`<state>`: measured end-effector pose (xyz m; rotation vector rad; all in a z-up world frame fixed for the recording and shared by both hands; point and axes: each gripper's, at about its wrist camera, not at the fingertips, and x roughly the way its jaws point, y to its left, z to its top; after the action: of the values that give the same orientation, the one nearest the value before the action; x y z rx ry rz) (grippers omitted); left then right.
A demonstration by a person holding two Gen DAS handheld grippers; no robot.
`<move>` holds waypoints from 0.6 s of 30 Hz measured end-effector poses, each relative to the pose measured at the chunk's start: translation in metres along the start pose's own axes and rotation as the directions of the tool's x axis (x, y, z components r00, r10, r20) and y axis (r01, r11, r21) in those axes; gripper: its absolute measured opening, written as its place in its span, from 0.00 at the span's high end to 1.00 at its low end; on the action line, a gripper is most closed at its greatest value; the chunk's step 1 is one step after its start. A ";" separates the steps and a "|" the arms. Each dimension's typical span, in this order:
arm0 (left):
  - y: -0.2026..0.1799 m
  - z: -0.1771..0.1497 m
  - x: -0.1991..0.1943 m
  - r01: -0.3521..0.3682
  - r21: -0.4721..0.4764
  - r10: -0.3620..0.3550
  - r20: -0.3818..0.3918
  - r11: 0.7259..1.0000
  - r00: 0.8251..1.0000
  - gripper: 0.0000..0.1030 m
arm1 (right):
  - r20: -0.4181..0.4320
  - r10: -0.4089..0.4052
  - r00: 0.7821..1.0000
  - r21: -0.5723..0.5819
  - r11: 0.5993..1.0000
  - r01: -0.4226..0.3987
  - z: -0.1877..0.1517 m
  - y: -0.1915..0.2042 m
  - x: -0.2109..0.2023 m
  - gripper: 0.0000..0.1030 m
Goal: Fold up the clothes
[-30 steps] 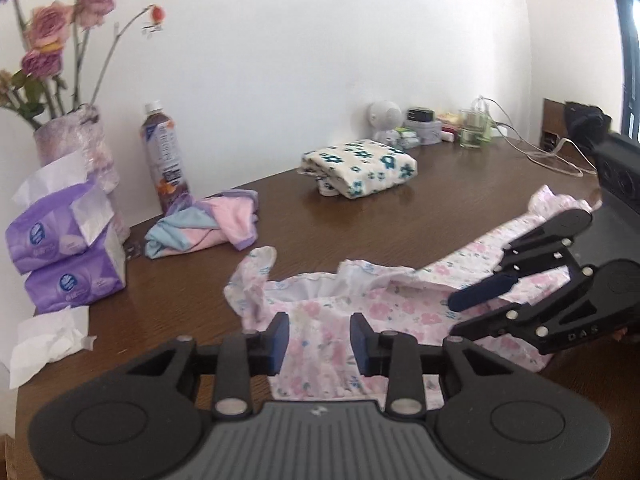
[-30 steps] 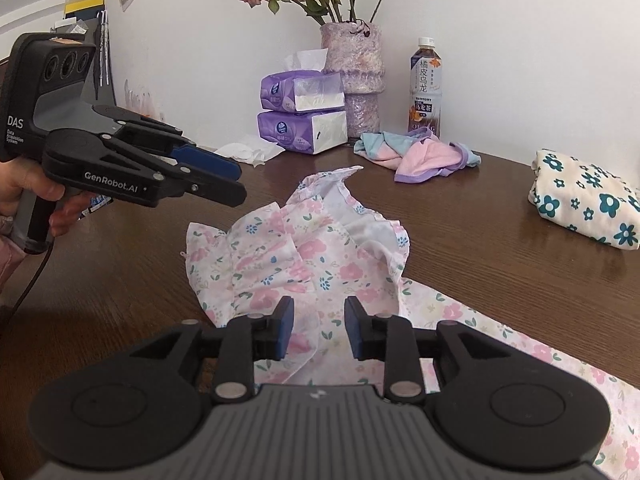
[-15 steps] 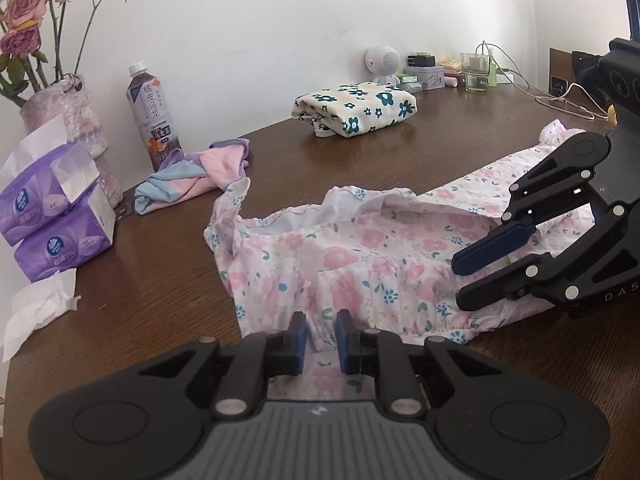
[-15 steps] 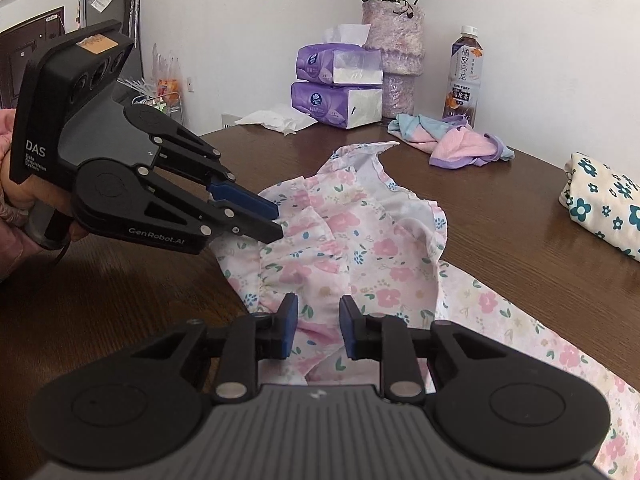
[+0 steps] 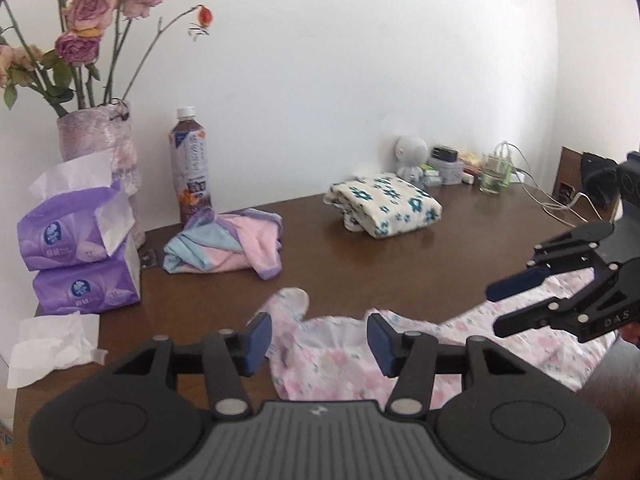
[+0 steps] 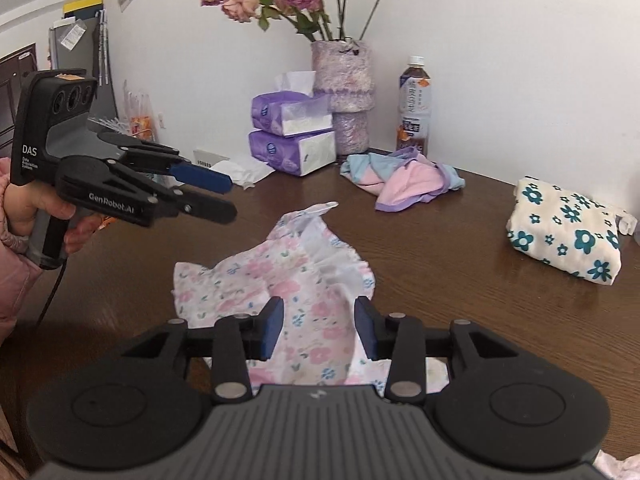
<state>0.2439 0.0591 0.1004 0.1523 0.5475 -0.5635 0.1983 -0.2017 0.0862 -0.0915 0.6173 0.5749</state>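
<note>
A pink floral garment (image 5: pixel 344 360) lies crumpled on the brown table (image 5: pixel 400 264); it also shows in the right wrist view (image 6: pixel 288 280). My left gripper (image 5: pixel 318 340) is open and empty, raised above the garment's near edge; in the right wrist view it (image 6: pixel 228 196) hovers at the left, above the table. My right gripper (image 6: pixel 318 328) is open and empty over the garment; in the left wrist view it (image 5: pixel 496 308) hovers at the right above the cloth.
A folded blue-flowered cloth (image 5: pixel 384 204) and a pink and blue crumpled garment (image 5: pixel 224 244) lie further back. Two tissue packs (image 5: pixel 80 248), a vase of roses (image 5: pixel 96 140), a bottle (image 5: pixel 192 168), a loose tissue (image 5: pixel 52 348) and small items with cables (image 5: pixel 496 172) line the wall.
My left gripper was nearly shut on the garment's edge and has opened and lifted clear. My right gripper has also opened wider and drawn back. The garment has dropped into a more bunched heap.
</note>
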 end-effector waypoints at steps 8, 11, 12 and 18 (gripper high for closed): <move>0.060 0.012 0.078 -0.023 -0.227 -0.015 -0.165 0.974 0.986 0.49 | -0.089 0.012 0.996 0.121 0.993 -0.001 0.028 -0.041 0.045 0.62; 0.066 0.009 0.096 0.000 -0.249 -0.052 -0.201 0.969 0.978 0.50 | -0.128 0.035 0.991 0.158 0.987 -0.014 0.029 -0.049 0.068 0.62; 0.066 0.008 0.101 0.009 -0.252 -0.065 -0.212 0.968 0.975 0.50 | -0.139 0.042 0.989 0.168 0.986 -0.018 0.030 -0.051 0.075 0.62; 0.067 0.005 0.122 0.040 -0.259 -0.110 -0.263 0.965 0.959 0.51 | -0.187 0.095 0.978 0.226 0.973 -0.051 0.033 -0.063 0.112 0.62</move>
<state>0.3692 0.0569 0.0392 -0.0329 0.8942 -0.5456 0.3233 -0.1923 0.0442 0.0850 0.8761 0.5690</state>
